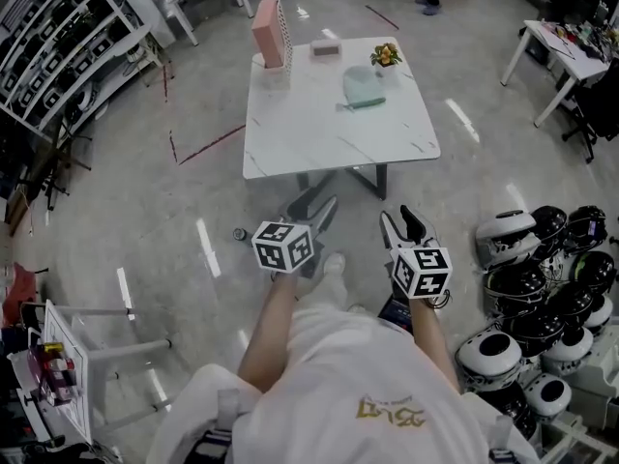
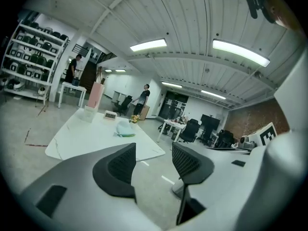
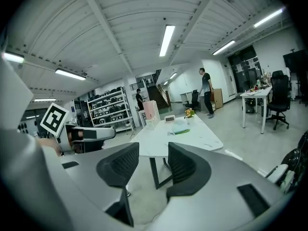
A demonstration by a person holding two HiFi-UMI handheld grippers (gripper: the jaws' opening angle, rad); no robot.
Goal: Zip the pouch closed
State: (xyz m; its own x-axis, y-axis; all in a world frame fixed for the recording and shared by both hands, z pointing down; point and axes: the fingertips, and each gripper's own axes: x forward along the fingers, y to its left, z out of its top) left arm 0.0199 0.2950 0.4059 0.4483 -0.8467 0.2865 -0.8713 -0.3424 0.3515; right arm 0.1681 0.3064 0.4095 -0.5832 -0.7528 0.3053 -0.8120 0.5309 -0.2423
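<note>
Lying in the upper middle of the head view, the pouch (image 1: 366,87) sits on the white bench (image 1: 319,133), towards its upper right part and well apart from both grippers. It is a pale mint thing with a darker green strip along its lower edge. Whether that strip is the zip, and how far the zip is drawn, is too small to tell from here. Beside it at the upper right stands a small pot of flowers (image 1: 386,56), and a pink upright box (image 1: 271,32) stands at the bench's upper left corner.

The left gripper (image 1: 316,206) and the right gripper (image 1: 401,222) hang low in the head view, over the floor below the bench's lower edge. Each gripper view shows its fingers (image 2: 120,165) (image 3: 185,165) spread wide with only floor and the distant bench between them, so neither has hold of anything.

By its slumped, rounded outline, the pouch looks soft and light, probably thin fabric or flexible plastic. The bench top looks smooth and glossy, so a pull on the slider would likely drag the whole pouch along. One gripper should pinch the pouch's end by the start of the zip to anchor it. The other should take the small pull tab, which will be fiddly for broad fingers. A pinch on the soft body alone would likely just bunch the material.
</note>
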